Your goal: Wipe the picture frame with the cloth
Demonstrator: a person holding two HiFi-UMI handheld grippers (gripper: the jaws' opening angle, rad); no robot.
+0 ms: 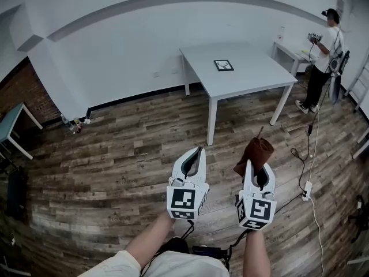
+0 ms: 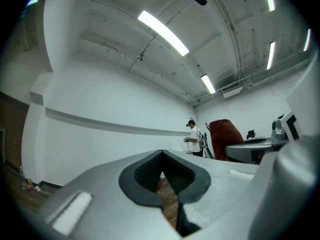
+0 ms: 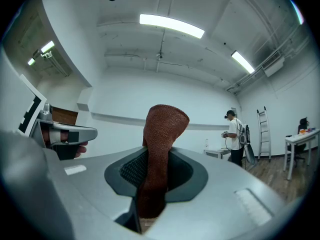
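Observation:
A small black picture frame [image 1: 223, 65] lies flat on the white table [image 1: 248, 77] far ahead of me. My right gripper [image 1: 258, 175] is shut on a rust-brown cloth [image 1: 254, 154], which sticks up between the jaws [image 3: 160, 149]. My left gripper [image 1: 195, 163] is held beside it at the same height, shut with nothing between its jaws. Both grippers hang over the wooden floor, well short of the table. The cloth [image 2: 227, 139] also shows at the right of the left gripper view.
A person [image 1: 324, 56] in a white shirt stands at a second white table [image 1: 288, 53] at the far right. Cables and a power strip [image 1: 307, 190] lie on the floor to my right. A teal table [image 1: 10, 126] stands at the left. A ladder [image 3: 263, 134] leans at the right.

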